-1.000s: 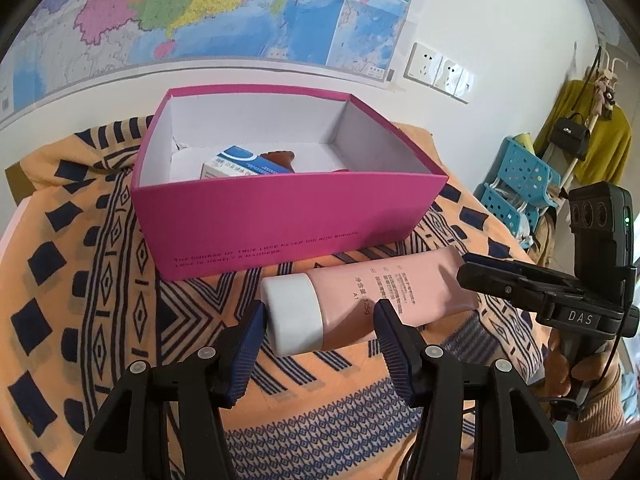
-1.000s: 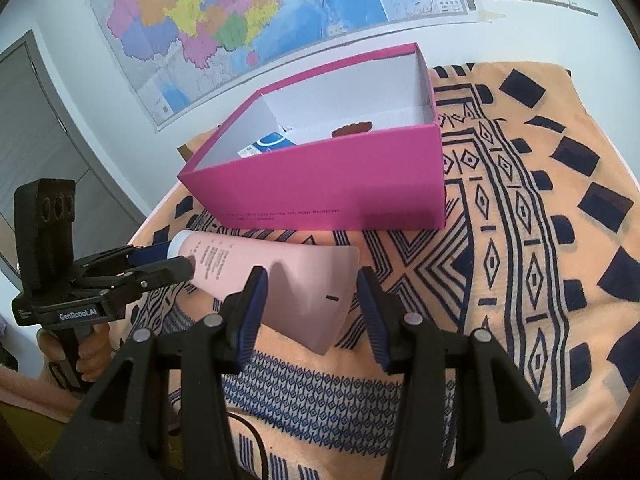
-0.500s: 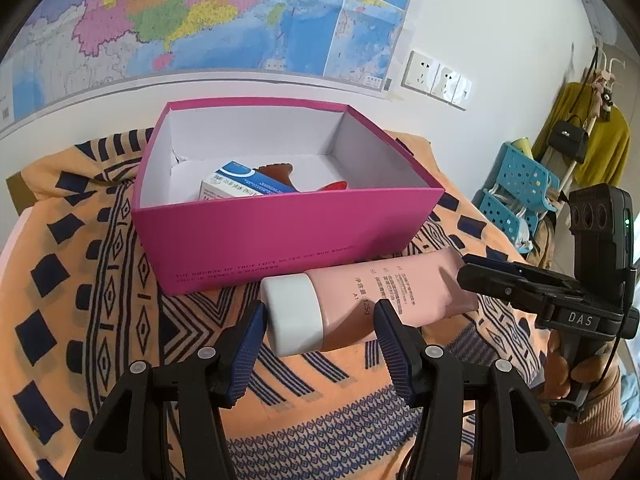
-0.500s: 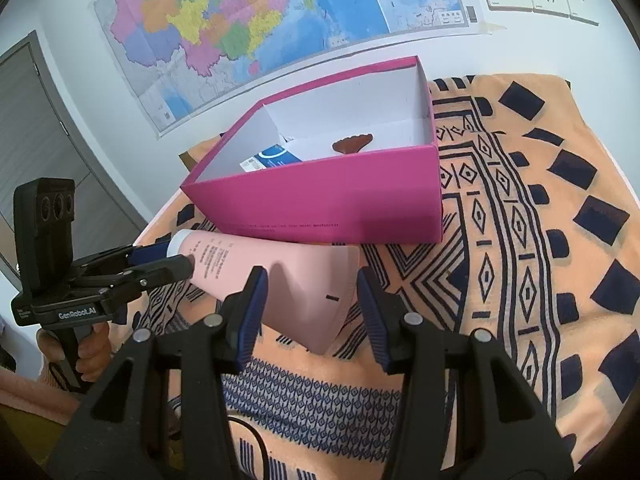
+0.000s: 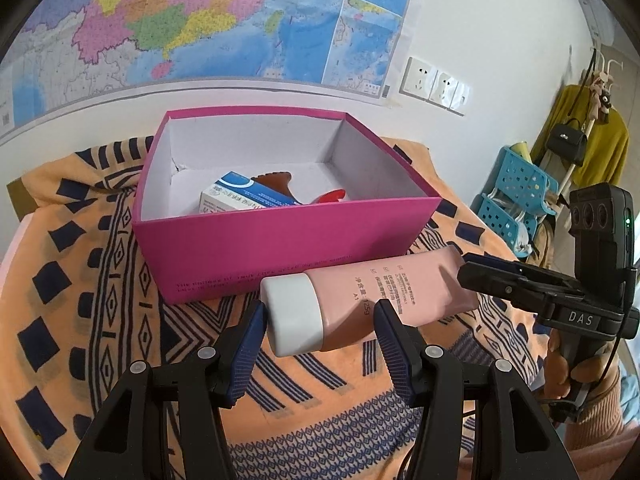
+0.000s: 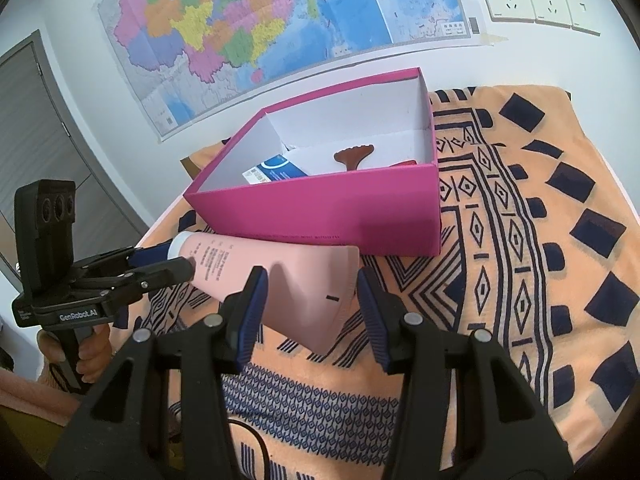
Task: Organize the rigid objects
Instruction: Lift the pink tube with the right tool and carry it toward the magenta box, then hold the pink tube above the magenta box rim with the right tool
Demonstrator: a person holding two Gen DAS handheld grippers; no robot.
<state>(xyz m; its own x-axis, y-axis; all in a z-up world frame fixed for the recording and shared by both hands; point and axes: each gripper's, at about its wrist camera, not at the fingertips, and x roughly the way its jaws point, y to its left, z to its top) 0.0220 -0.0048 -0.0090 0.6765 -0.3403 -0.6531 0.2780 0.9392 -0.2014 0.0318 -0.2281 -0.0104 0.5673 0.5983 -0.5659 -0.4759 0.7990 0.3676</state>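
Note:
A pink tube with a white cap (image 5: 372,296) is held in the air in front of the magenta box (image 5: 288,236). My left gripper (image 5: 320,334) is shut on its cap end. My right gripper (image 6: 310,308) is shut on its flat tail end (image 6: 308,292). The tube hangs level between the two grippers, above the patterned cloth. The box (image 6: 332,216) is open on top and holds a blue-and-white carton (image 5: 240,196), a brown scraper (image 6: 352,156) and a red item (image 5: 330,196).
An orange cloth with dark blue patterns (image 6: 520,240) covers the table. A wall with a map (image 5: 200,20) and sockets (image 5: 436,86) stands behind the box. A blue basket rack (image 5: 516,196) and hanging clothes are at the far right.
Both grippers have lifted the tube together, so the box sits lower in view and more of its inside shows. The grip on each end is unchanged.

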